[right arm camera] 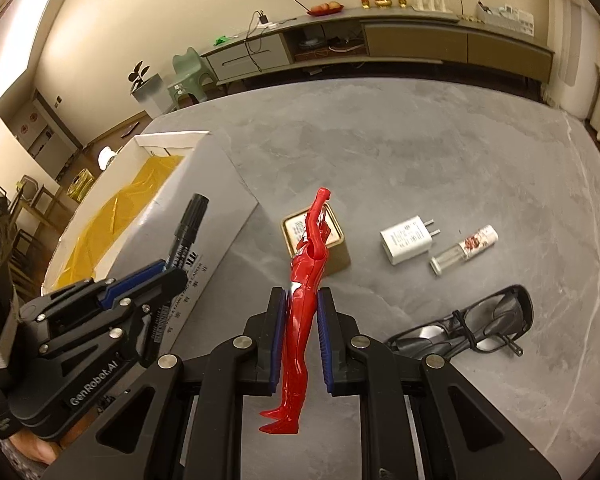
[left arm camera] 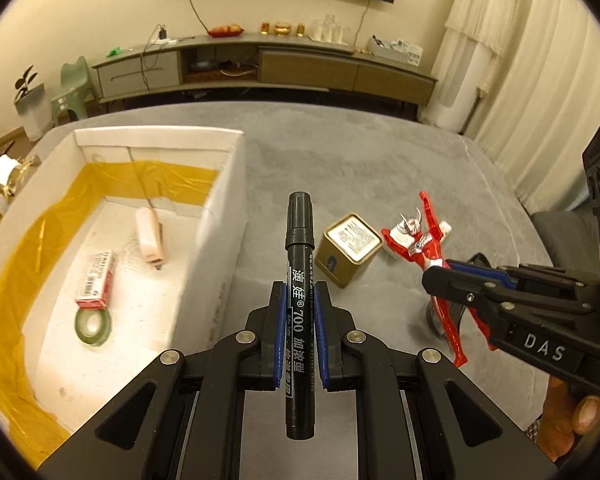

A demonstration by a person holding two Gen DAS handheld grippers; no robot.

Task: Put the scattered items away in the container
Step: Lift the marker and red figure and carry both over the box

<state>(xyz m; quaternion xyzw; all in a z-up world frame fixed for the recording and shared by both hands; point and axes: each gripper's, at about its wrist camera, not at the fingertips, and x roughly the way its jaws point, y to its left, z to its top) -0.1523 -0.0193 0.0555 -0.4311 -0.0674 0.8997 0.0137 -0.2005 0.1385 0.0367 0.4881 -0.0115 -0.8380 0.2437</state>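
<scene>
With the left gripper [left arm camera: 300, 308] clamped on the black marker [left arm camera: 299, 280] and the right gripper [right arm camera: 302, 320] clamped on the red figure [right arm camera: 302, 320], the transfer step appears in hand; each load next needs carrying over the white box [left arm camera: 224, 200] rim for release.

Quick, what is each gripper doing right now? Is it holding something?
Left gripper: shut on the black marker, held above the table.
Right gripper: shut on the red toy figure, gripping its legs.

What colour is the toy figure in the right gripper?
Red with silver parts; the toy figure shows best in the left wrist view.
</scene>
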